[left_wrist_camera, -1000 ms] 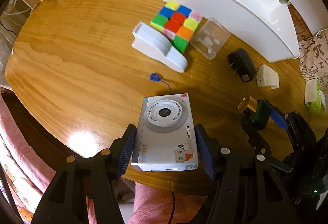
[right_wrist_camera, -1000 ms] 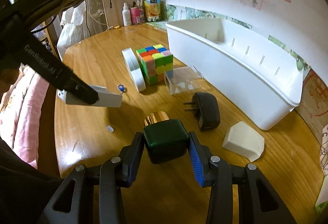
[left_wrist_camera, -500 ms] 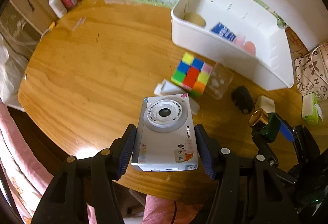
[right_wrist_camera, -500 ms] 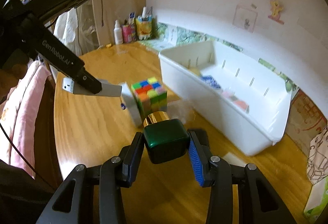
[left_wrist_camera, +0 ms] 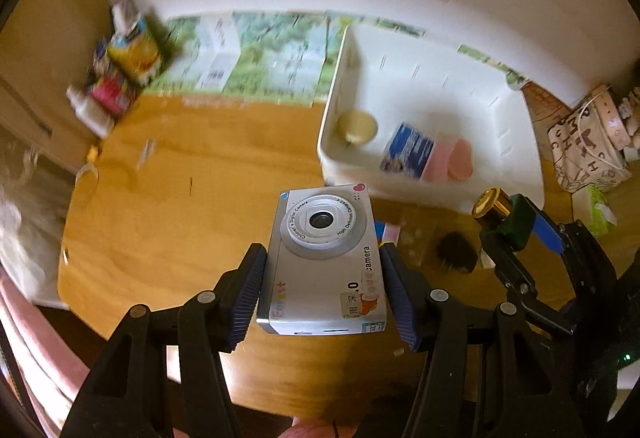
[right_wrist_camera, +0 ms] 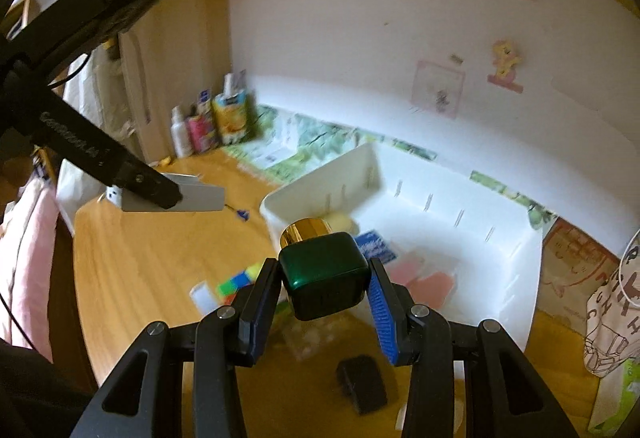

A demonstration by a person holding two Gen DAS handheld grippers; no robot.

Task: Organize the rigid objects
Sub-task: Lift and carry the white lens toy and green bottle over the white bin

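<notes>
Carrying step, both hands loaded. Left gripper (left_wrist_camera: 322, 280) pinching a silver toy camera (left_wrist_camera: 322, 258) by its two short sides, lens facing up, clear of the wooden table (left_wrist_camera: 180, 205) below. Right gripper (right_wrist_camera: 322, 292) pinching a dark green bottle (right_wrist_camera: 323, 276) with a gold cap (right_wrist_camera: 306, 232), cap pointing forward past the fingertips. Ahead of both tools, a white bin (left_wrist_camera: 344, 153), open-topped, already containing a round yellowish piece (left_wrist_camera: 356, 123), a blue packet (left_wrist_camera: 408, 149) and pink items (left_wrist_camera: 448, 157). Below and just behind the right gripper, still on the table: a black plug (right_wrist_camera: 362, 384), a clear plastic box, blurred, and a colour cube (right_wrist_camera: 238, 282) beside a white block (right_wrist_camera: 204, 296).

Judged next: bring each load forward over the near wall of the bin, lower into a bare patch of the floor, then spread the jaws. Needed for that: enough height to clear the rim, the two tools kept apart, and the camera set down flat rather than dropped onto the packet.
</notes>
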